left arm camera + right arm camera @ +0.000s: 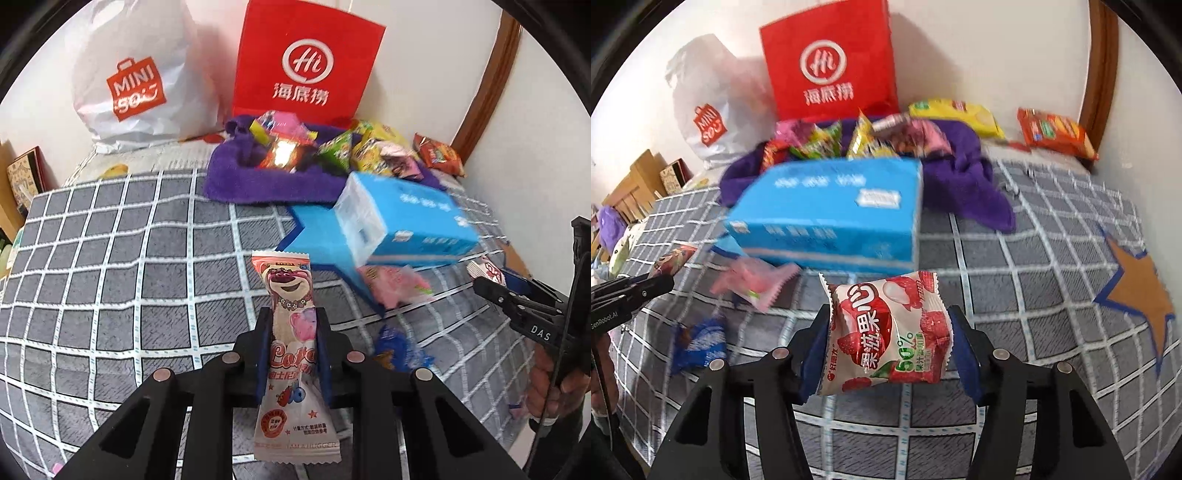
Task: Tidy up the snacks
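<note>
While both hands hover over the checked blanket (pixel 110 240), the left gripper (pixel 293 325) clamps a pink bear snack stick (pixel 293 332) lengthwise, pointing away; the right gripper (pixel 890 332) pinches a lychee gummy packet (pixel 886 332) crosswise.

A grey bedspread (pixel 110 240) with a white grid fills the lower frame, an orange star (pixel 1137 291) printed at its right side. At the upper left a white Miniso bag (pixel 136 74) leans on the wall beside a red Haidilao bag (pixel 306 62). A wooden door frame (pixel 491 85) runs down the upper right.
</note>
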A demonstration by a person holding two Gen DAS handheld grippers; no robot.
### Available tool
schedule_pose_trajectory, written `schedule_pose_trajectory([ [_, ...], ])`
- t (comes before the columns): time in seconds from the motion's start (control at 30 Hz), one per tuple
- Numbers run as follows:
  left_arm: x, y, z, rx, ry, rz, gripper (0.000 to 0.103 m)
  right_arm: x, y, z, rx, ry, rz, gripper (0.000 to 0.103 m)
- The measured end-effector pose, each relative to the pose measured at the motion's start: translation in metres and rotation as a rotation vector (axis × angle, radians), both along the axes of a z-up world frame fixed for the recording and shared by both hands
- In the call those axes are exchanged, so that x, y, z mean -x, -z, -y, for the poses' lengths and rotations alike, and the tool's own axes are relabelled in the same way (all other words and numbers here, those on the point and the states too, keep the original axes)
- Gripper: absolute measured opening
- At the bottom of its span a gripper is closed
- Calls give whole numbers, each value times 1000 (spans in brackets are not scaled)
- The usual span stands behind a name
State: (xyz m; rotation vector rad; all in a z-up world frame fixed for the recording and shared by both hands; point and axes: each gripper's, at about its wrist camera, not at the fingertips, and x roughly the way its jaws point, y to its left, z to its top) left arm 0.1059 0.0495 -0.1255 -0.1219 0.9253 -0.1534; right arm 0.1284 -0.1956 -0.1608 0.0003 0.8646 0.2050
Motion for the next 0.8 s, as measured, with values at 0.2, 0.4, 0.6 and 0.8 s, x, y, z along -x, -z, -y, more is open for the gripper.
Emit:
schedule_pose_trajectory([
  [0.2, -4, -28, 12, 27, 39, 19, 21, 7, -38, -7, 3, -17, 80, 60],
  [0.4, -11, -54, 25, 38, 64, 45, 21, 7, -68, -5, -2, 3, 128, 60],
  [0.6, -20, -73, 36, 30, 69, 75, 21, 4, -89, -1, 3, 21, 160, 60],
  [0.8, -28, -87, 43, 32, 81, 100, 21, -3, -102, 0, 14, 21, 181, 60],
])
